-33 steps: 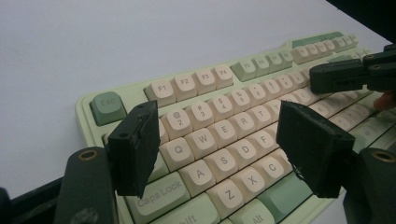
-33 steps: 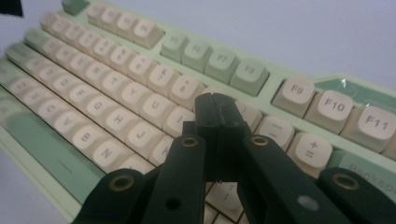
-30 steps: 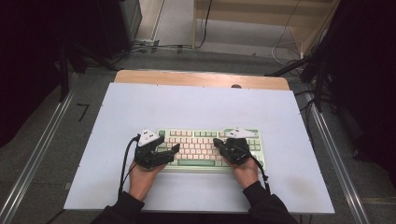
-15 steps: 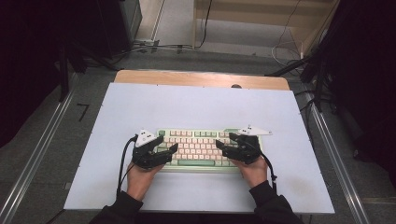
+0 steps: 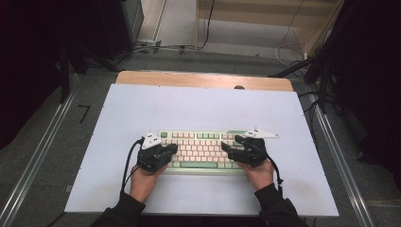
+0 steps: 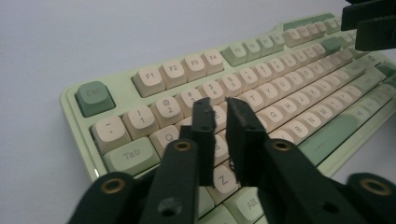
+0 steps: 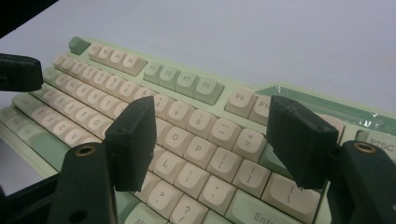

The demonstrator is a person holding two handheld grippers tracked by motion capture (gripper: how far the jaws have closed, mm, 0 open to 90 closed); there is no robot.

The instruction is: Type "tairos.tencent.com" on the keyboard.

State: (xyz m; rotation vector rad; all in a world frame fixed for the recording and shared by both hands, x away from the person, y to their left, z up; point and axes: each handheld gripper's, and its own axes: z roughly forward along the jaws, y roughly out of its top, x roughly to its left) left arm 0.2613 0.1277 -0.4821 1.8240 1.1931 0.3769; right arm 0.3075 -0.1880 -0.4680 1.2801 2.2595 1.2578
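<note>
While the left gripper has just pinched nearly shut over the keyboard, the right gripper hovers spread wide.

Keyboard on worktop, toward near edge, roughly centred between left and right edges.

Keyboard lies lengthwise, parallel to the near edge; bare worktop behind it up to the far edge and on both sides. Left tongs over keyboard's left end, above the keys just right of Tab in the left gripper view. Right tongs over its right end, above the keys left of Enter. Both hands come in from the near edge, tongs tips pointing inward toward each other, well apart.
</note>
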